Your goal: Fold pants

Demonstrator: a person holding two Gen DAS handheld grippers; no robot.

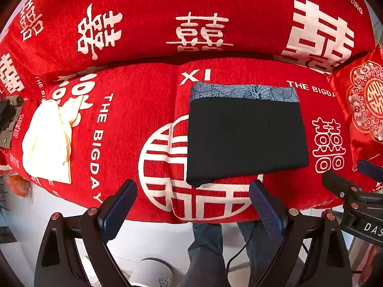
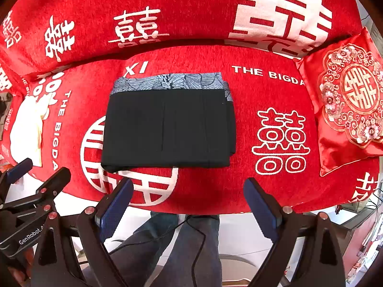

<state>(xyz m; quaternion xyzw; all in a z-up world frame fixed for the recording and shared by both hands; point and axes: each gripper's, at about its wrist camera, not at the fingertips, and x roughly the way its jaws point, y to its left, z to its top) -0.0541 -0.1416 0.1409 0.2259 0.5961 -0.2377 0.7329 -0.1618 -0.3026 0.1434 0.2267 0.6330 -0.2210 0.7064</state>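
The black pants [image 1: 246, 138] lie folded into a flat rectangle on the red sofa seat [image 1: 134, 110], on top of a folded blue patterned garment [image 1: 241, 92] whose far edge shows. Both show in the right wrist view too: pants [image 2: 167, 129], blue garment [image 2: 172, 82]. My left gripper [image 1: 194, 203] is open and empty, held back at the seat's front edge, near the pants' front left corner. My right gripper [image 2: 189, 201] is open and empty, also just in front of the pants. Neither touches the cloth.
A cream garment [image 1: 47, 138] lies crumpled on the seat's left. A red embroidered cushion [image 2: 349, 110] leans at the right end. The sofa backrest [image 1: 167, 12] rises behind. The person's legs [image 2: 182, 251] and a cable are below the seat edge.
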